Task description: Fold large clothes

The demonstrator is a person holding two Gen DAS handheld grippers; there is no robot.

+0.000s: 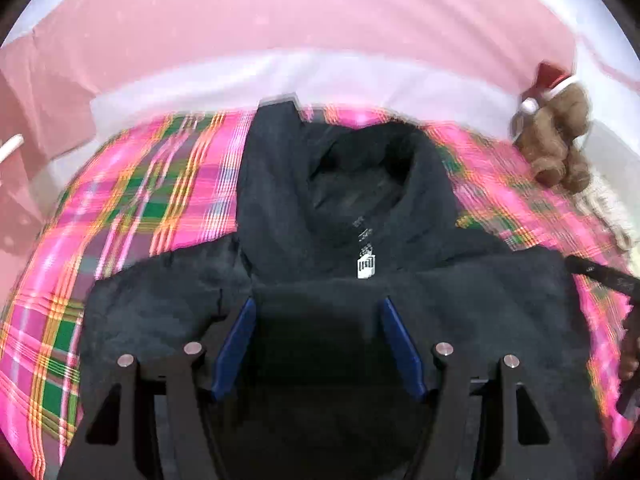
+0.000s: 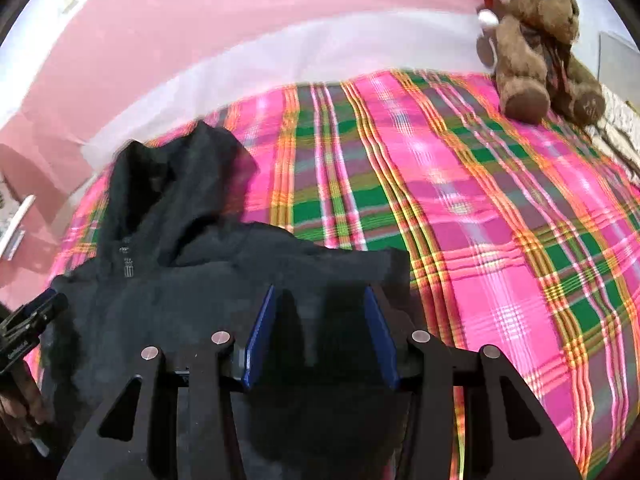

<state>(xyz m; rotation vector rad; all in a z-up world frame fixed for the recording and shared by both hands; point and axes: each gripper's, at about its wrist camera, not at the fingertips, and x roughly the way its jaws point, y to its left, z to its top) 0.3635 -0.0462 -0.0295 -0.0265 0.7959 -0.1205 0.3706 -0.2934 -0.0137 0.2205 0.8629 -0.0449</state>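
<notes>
A dark navy hooded sweatshirt [image 1: 320, 216] lies on a pink plaid bedspread [image 1: 140, 200], hood toward the far edge, a small white tag at its neck. Its body is folded up toward the hood. My left gripper [image 1: 318, 304] is open just above the folded body, blue pads spread wide. The sweatshirt also shows in the right wrist view [image 2: 192, 248]. My right gripper [image 2: 320, 292] is open over its right edge, with dark cloth between and below the pads. Whether either pad touches the cloth I cannot tell.
A brown teddy bear [image 2: 540, 40] in a red Santa hat sits at the far right of the bed, also in the left wrist view [image 1: 556, 136]. A pink wall [image 1: 280, 20] stands behind. The bedspread [image 2: 480, 200] stretches to the right.
</notes>
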